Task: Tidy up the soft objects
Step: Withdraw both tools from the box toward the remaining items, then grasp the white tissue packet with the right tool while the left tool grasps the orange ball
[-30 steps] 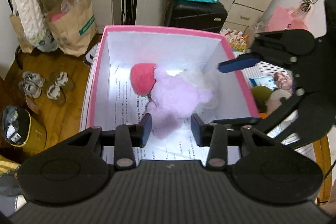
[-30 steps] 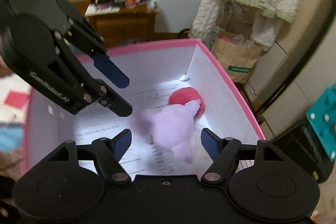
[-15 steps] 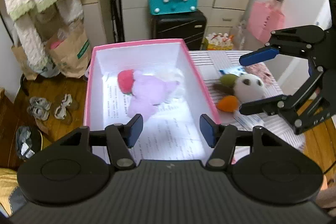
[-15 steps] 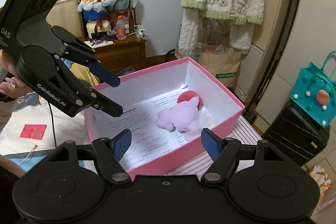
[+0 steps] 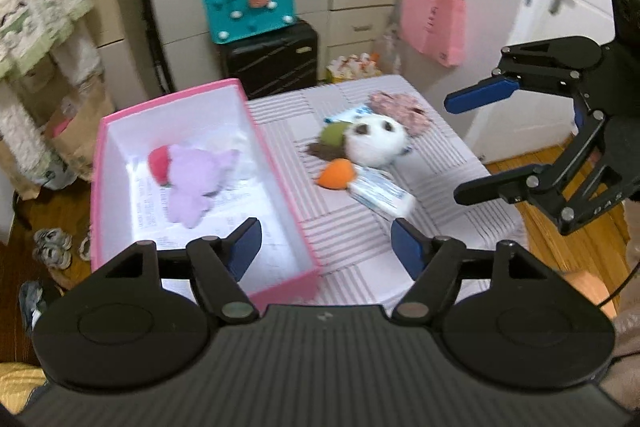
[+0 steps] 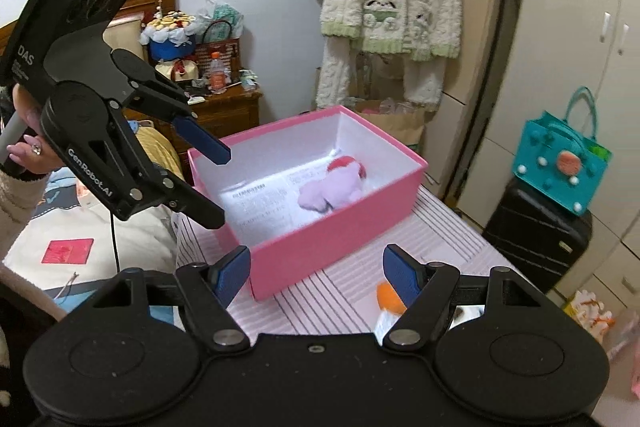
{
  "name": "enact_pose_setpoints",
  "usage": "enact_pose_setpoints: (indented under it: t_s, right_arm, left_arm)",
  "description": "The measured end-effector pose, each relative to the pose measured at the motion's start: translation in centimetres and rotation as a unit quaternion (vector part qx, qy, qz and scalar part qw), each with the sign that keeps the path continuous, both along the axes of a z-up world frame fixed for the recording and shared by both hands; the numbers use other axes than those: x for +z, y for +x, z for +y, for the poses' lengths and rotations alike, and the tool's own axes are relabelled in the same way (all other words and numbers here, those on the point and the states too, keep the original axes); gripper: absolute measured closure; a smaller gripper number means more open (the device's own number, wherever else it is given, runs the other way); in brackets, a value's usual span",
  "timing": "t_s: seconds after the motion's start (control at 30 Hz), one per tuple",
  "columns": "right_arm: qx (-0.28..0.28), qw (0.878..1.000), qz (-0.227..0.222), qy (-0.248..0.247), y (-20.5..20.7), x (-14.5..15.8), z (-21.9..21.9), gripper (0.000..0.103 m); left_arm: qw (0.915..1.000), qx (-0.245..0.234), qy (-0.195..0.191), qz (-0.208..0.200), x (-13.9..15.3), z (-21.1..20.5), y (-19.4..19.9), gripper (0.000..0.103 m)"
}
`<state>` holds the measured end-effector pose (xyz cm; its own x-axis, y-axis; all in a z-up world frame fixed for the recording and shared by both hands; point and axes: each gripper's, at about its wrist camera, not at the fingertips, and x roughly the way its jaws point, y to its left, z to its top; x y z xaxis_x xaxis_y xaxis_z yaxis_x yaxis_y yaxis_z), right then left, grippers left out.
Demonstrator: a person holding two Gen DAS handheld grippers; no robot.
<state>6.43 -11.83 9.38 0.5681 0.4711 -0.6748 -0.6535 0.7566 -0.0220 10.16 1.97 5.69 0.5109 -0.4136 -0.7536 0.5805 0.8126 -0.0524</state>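
Observation:
A pink box stands on a striped table. A purple plush with a red cap lies inside it. On the table right of the box lie a white panda plush, an orange plush carrot, a green plush and a floral cloth. My left gripper is open and empty above the box's near corner. My right gripper is open and empty, high beside the table's right side.
A white and blue packet lies by the carrot. A black suitcase with a teal bag stands behind the table. A pink bag hangs on the wall. Paper bags and shoes are on the floor at left.
Both grippers have risen and pulled back from the box, empty. The purple plush stays in the box. The left view has swung right, showing the toys on the table.

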Motion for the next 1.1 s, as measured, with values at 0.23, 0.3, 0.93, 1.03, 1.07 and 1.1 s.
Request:
enact_pose_setpoints:
  t_s: [0.23, 0.3, 0.93, 1.03, 1.07, 1.1]
  right_arm:
    - [-0.044, 0.999, 0.000, 0.010, -2.8, -2.1, -3.1, 0.025]
    - [-0.064, 0.998, -0.002, 0.020, -3.8, -3.0, -3.6, 0.025]
    - [-0.165, 0.982, -0.076, 0.055, -5.0, -13.2, -5.8, 0.025]
    - [-0.167, 0.980, -0.081, 0.067, -4.0, -14.6, -5.9, 0.025]
    - [-0.170, 0.980, -0.082, 0.066, -3.8, -14.8, -5.8, 0.025]
    - [-0.174, 0.979, -0.083, 0.063, -3.4, -15.1, -5.6, 0.025]
  left_arm:
    - [0.9982, -0.059, 0.000, 0.013, -1.4, -3.8, -1.7, 0.032]
    - [0.9972, -0.075, 0.000, 0.004, -2.0, -4.6, -2.2, 0.032]
    - [0.9993, -0.025, -0.014, -0.025, -8.7, -9.4, 1.1, 0.033]
    - [0.9994, -0.005, -0.022, -0.025, -9.4, -10.0, 2.3, 0.034]
    - [0.9995, 0.000, -0.021, -0.025, -9.7, -10.3, 2.7, 0.034]
    - [0.9995, 0.004, -0.018, -0.026, -10.0, -10.5, 3.0, 0.034]
